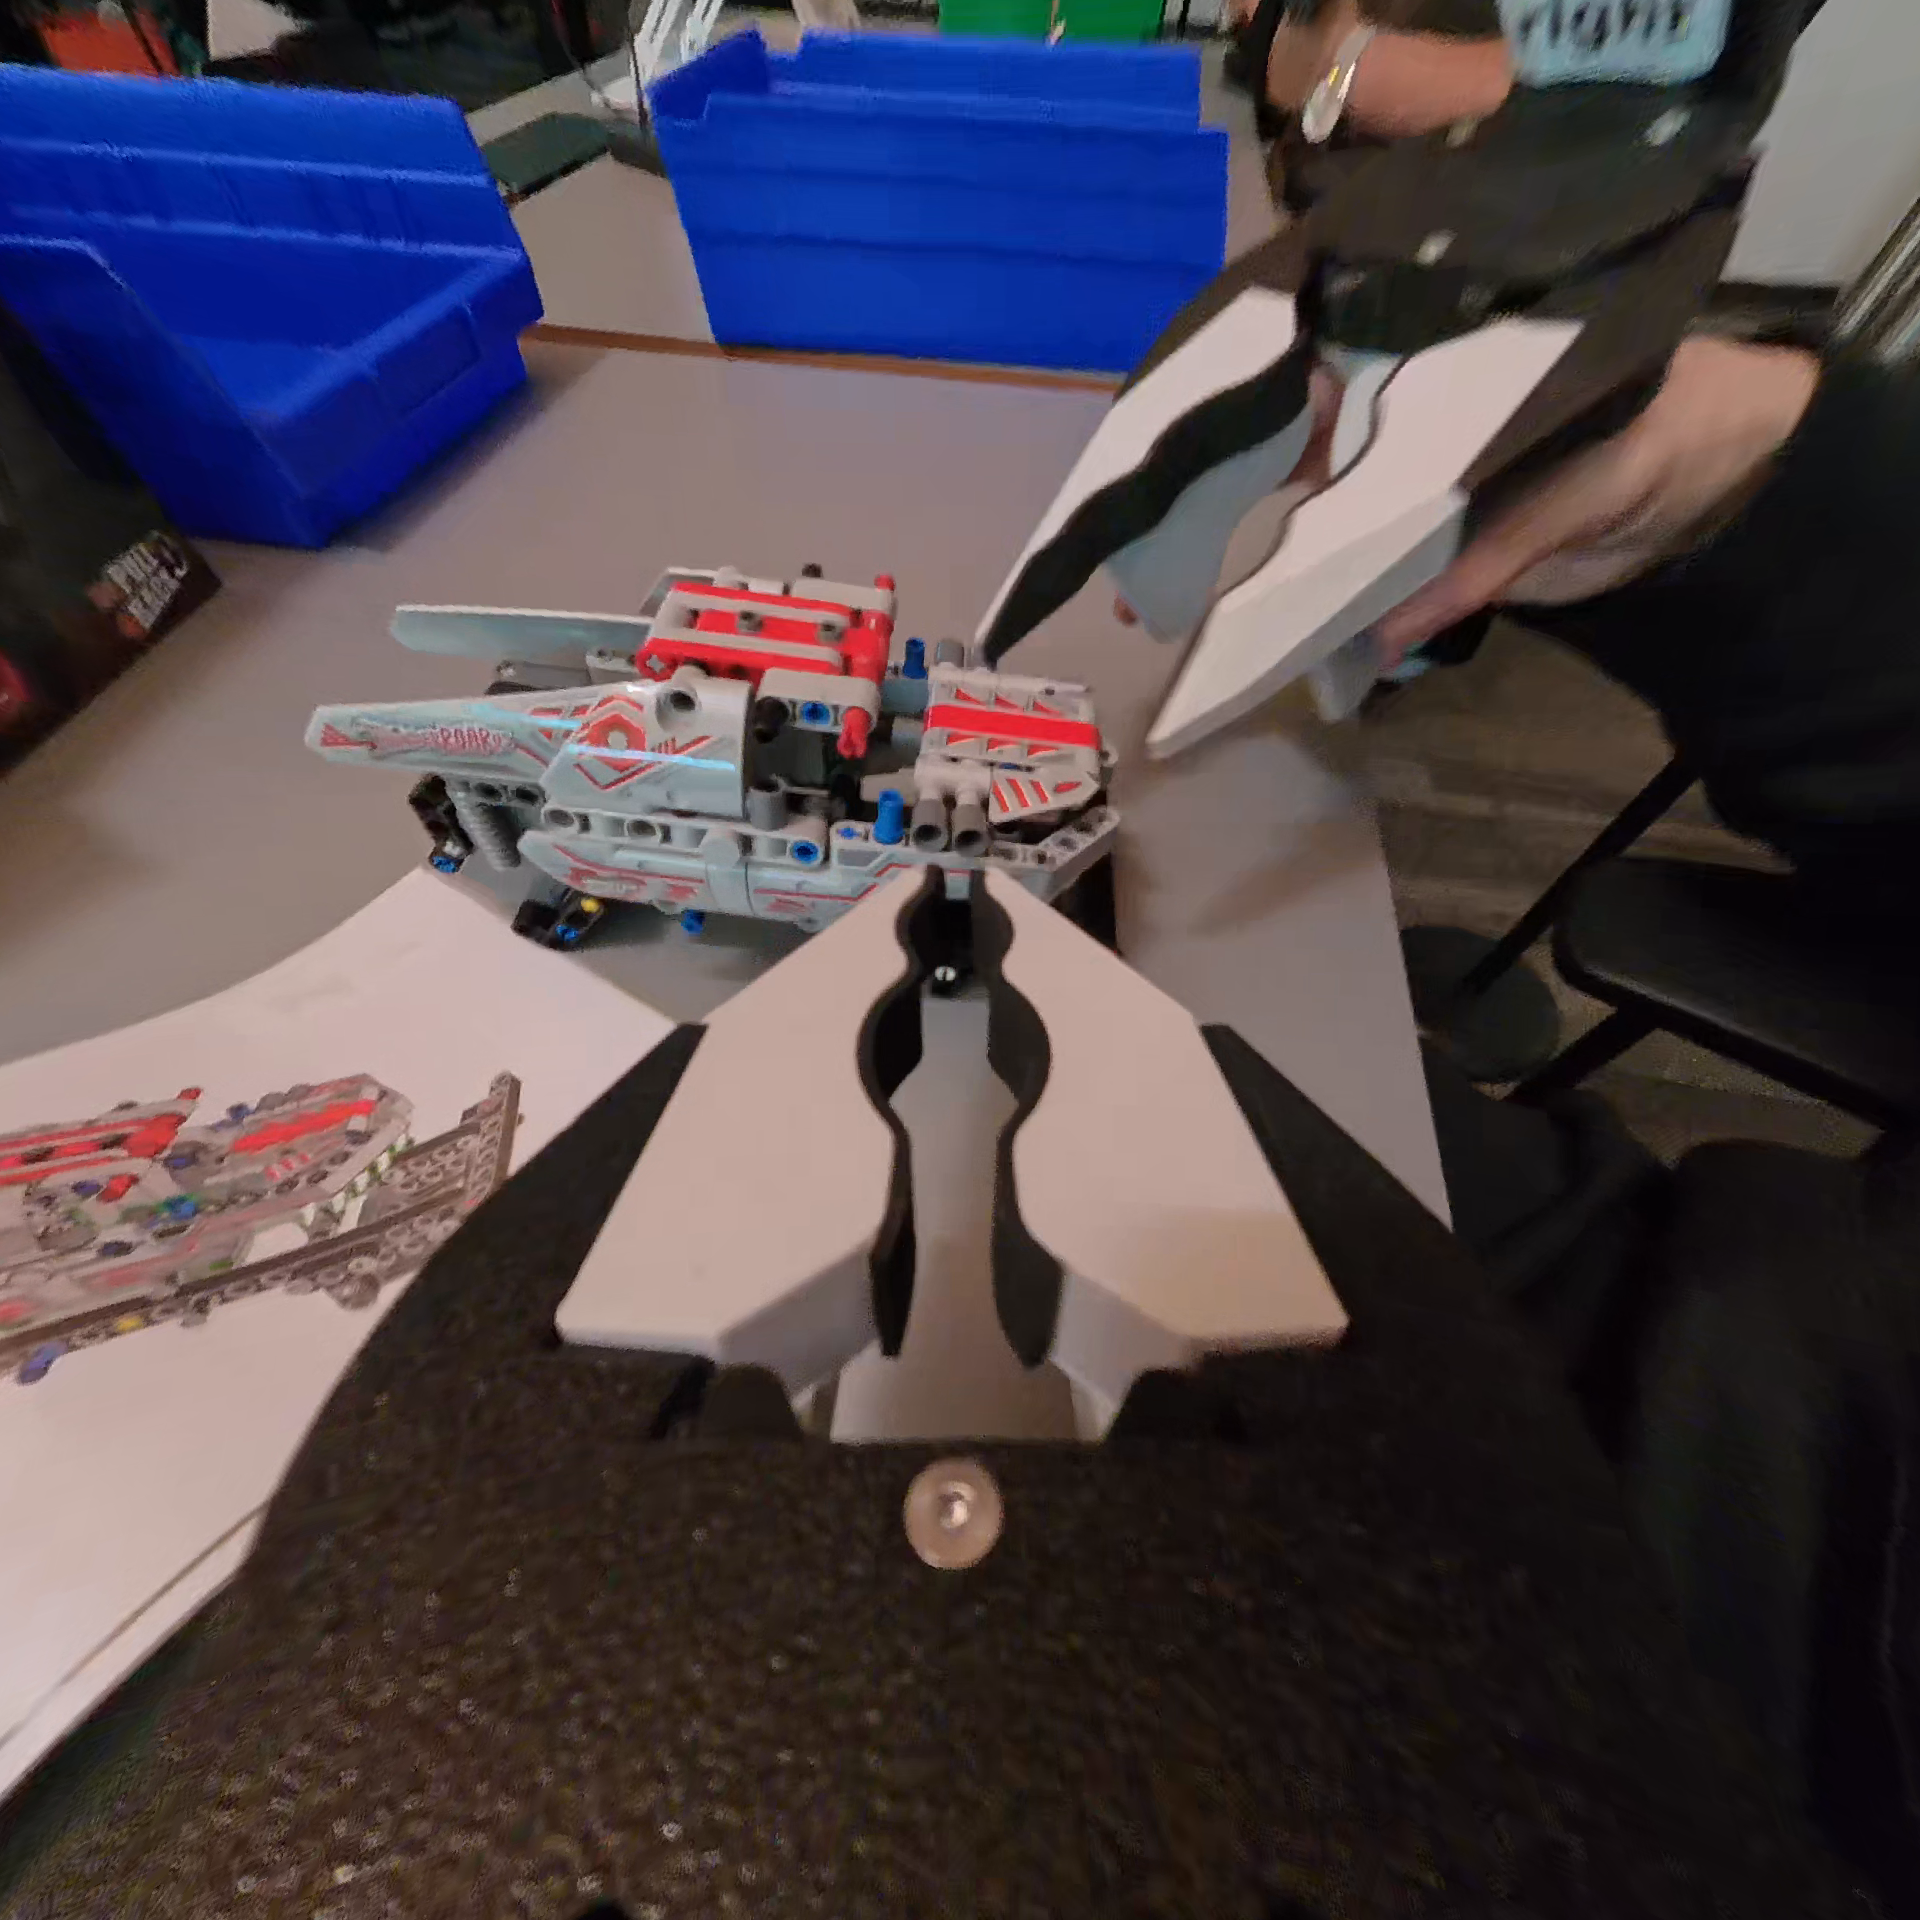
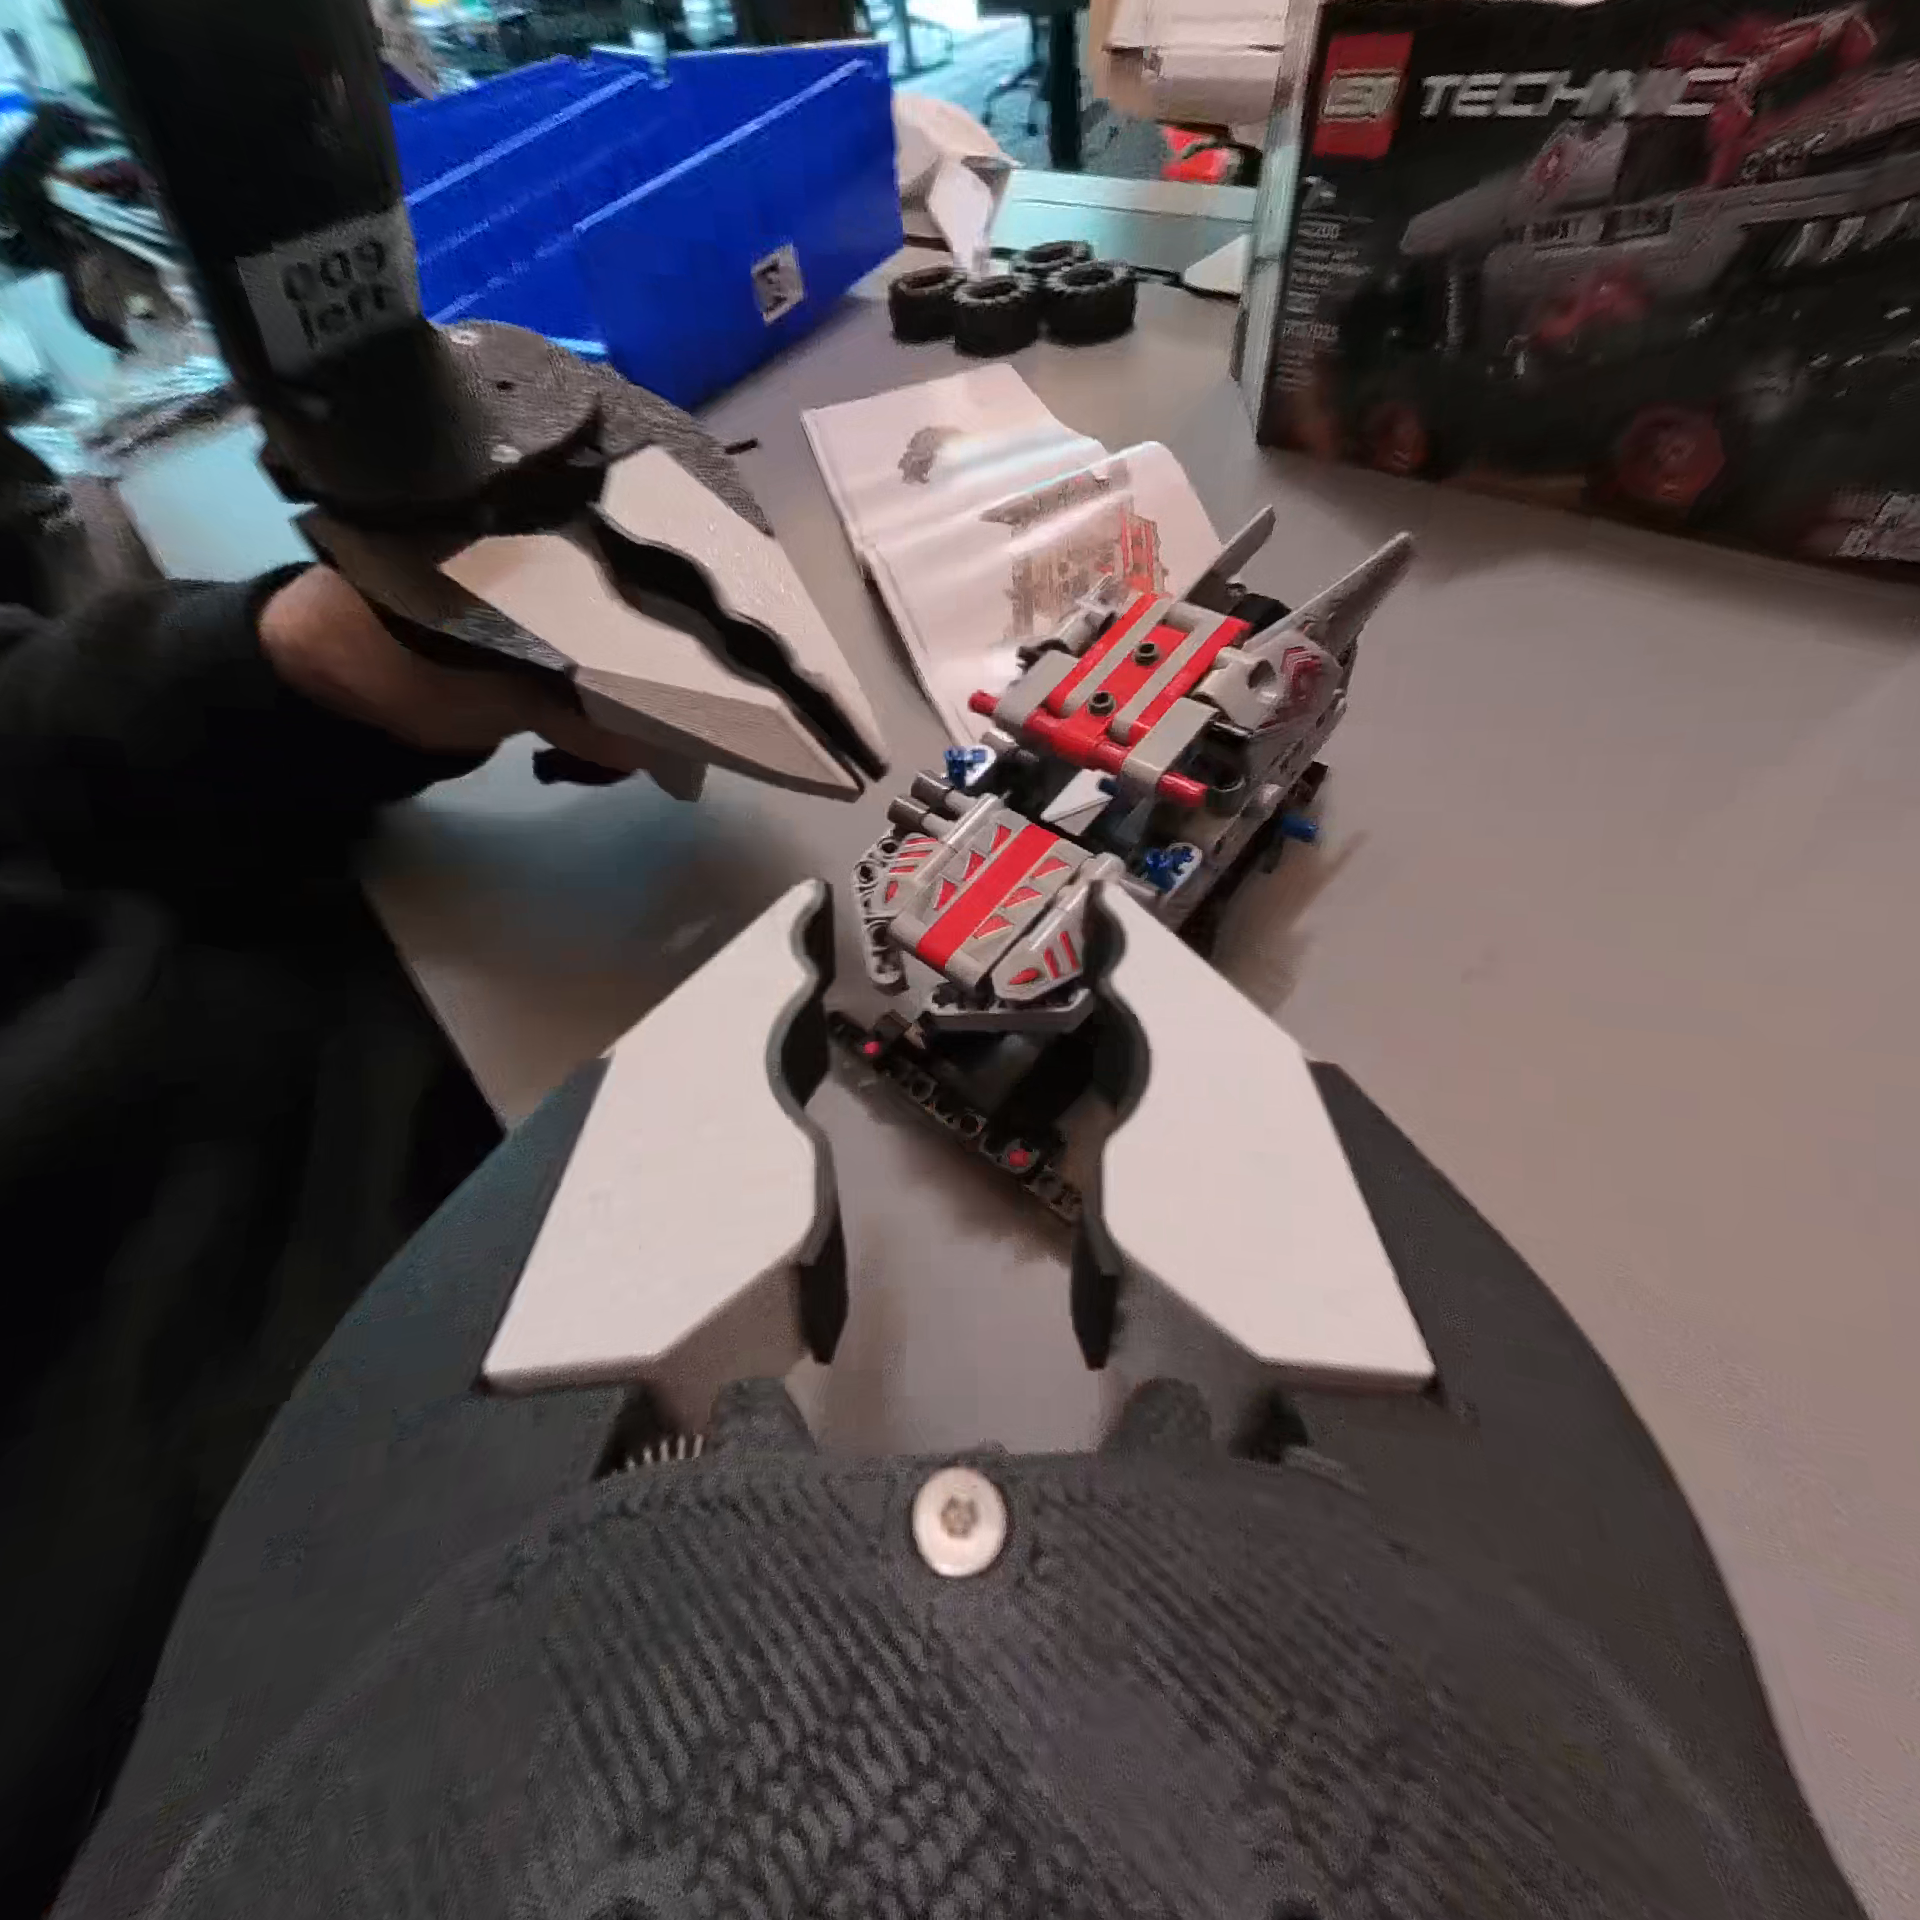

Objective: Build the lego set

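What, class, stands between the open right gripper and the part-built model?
Nothing visible does. The right gripper has its jaws spread at the near end of the grey and red brick vehicle on the grey table. The shut left gripper hovers off to one side.

Glossy plastic lego model (image 1: 717, 748), matt smooth grey worktop (image 1: 260, 790), glossy paper booklet (image 2: 987, 520), shiny blue plastic bins (image 1: 935, 208).

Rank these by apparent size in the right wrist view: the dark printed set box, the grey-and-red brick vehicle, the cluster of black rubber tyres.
1. Dark printed set box, though cropped by the frame.
2. Grey-and-red brick vehicle; it sits nearer the camera, which flatters it.
3. Cluster of black rubber tyres, farthest back.
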A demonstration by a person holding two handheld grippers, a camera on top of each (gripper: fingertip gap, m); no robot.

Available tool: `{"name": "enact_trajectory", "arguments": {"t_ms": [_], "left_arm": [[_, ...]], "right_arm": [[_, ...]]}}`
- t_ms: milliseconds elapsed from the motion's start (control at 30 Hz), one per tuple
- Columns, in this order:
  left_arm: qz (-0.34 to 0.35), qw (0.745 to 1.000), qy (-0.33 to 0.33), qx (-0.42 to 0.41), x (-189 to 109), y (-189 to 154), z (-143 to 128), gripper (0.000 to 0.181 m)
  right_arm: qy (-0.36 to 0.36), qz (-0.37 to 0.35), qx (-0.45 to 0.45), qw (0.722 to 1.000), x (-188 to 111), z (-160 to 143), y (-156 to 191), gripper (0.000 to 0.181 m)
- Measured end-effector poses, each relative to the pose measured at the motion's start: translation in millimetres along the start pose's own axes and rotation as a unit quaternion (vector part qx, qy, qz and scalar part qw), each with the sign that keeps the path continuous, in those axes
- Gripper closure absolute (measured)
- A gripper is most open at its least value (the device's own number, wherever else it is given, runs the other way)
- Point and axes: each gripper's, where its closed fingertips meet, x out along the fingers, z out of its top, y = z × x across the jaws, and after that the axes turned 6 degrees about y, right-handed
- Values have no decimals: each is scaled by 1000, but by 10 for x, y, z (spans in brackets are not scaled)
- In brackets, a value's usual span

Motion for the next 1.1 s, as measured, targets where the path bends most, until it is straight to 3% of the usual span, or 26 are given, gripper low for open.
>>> {"name": "enact_trajectory", "arguments": {"t_ms": [200, 333, 433, 500, 567, 867, 1100], "left_arm": [[-5, 1000, -8, 22, 97, 31, 27, 181], [8, 999, -12, 36, 131, 51, 40, 181], [20, 999, -5, 48, 128, 75, 14, 181], [20, 999, -9, 50, 114, 71, 23, 181], [11, 999, -12, 46, 122, 49, 24, 181], [11, 998, -11, 57, 147, 49, 8, 181], [7, 997, -17, 69, 158, 35, 21, 181]], "right_arm": [[-30, 0, 43, 999, 4, 23, -114, 153], [-49, -7, 73, 996, -1, 32, -172, 155], [-58, -70, 89, 992, -127, 22, -379, 140], [-38, -84, 90, 992, -175, -64, -452, 139], [-18, -72, 89, 993, -137, -146, -443, 134], [-39, 47, 150, 987, -64, -102, -291, 159], [-48, 62, 193, 978, -31, -94, -317, 164]]}}
